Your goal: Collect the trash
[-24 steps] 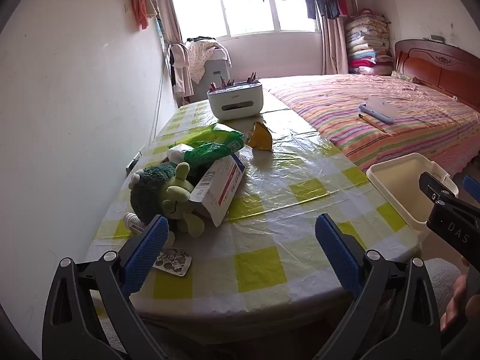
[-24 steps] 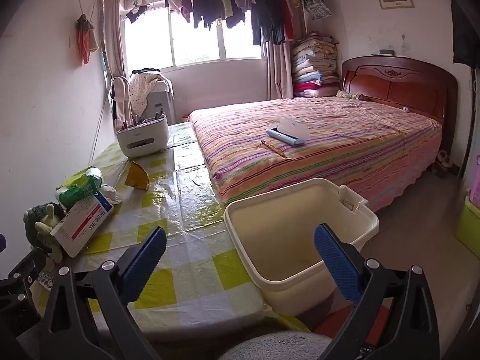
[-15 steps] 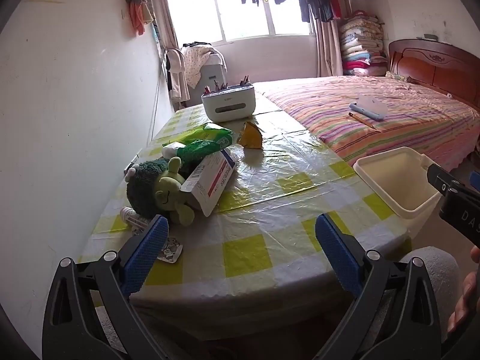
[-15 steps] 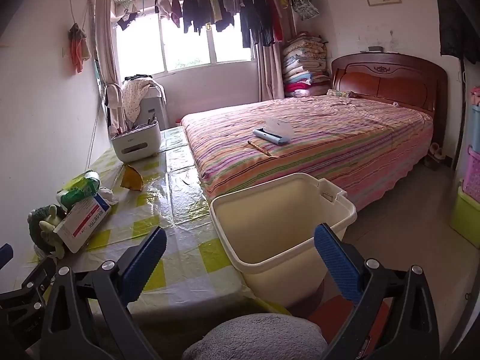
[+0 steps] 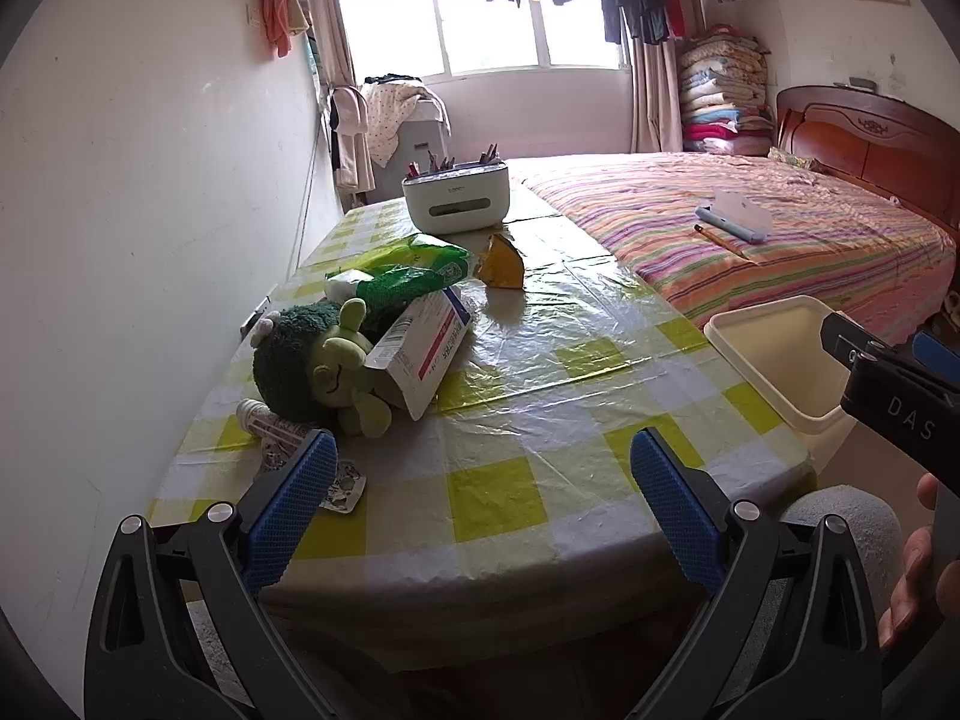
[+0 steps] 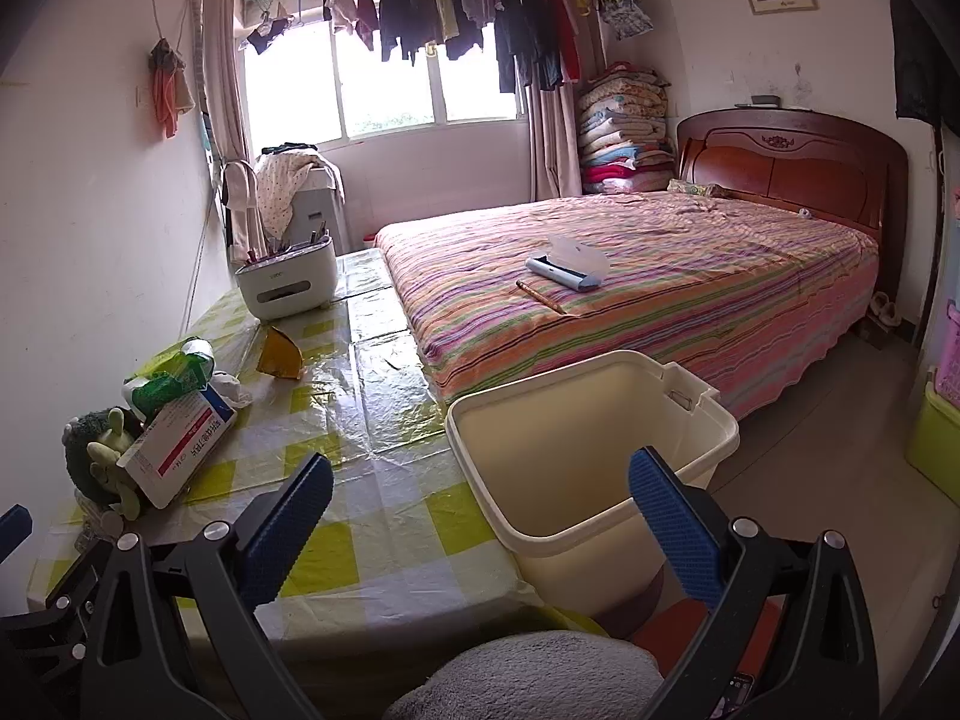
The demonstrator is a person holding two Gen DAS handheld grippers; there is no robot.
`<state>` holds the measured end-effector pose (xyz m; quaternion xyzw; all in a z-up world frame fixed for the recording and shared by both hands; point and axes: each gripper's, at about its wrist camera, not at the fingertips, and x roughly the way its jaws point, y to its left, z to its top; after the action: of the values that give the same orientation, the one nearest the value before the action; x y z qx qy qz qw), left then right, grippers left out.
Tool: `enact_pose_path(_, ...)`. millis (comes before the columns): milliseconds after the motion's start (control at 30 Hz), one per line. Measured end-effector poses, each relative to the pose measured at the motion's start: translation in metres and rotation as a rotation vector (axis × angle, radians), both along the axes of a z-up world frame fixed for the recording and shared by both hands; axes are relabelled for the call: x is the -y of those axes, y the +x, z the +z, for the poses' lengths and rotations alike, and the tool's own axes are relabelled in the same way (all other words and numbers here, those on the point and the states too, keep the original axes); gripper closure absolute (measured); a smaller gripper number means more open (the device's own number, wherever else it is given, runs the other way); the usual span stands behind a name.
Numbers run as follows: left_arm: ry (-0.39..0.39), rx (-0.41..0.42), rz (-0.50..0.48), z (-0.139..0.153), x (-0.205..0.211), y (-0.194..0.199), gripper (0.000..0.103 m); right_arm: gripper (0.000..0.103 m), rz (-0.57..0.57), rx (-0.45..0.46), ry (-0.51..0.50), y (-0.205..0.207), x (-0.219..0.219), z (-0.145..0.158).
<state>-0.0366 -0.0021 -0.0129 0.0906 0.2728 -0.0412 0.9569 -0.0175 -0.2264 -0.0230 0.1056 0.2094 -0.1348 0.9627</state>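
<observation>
Since the earlier frames both grippers have pulled back from the table, so its near rounded edge and more of the glossy, plastic-covered yellow-and-white check cloth now show. The left gripper and right gripper each hold their blue ribbed pads spread wide with nothing between them. The trash lies ahead and left of the left gripper, beside the fuzzy green plush toy: a rectangular cardboard medicine box, a crinkled green wrapper, an orange scrap and a foil blister pack near its left pad, while the smooth cream plastic bin stands at the table's right edge just before the right gripper.
</observation>
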Motion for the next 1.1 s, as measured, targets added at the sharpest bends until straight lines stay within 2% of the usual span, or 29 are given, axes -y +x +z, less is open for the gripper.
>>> enact_pose_path(233,0.012,0.027,0.003,0.006,-0.007,-0.008,0.006,0.007,0.022,0.011,0.004,0.003,-0.014,0.002)
enact_pose_path(567,0.005,0.000,0.013,0.001,-0.008,-0.007,0.006,0.007,0.045,0.008,0.009,0.004,-0.018,0.001)
enact_pose_path(1100,0.000,0.010,0.030,0.003,-0.018,-0.010,0.006,0.007,0.047,-0.003,0.031,0.006,-0.015,-0.002)
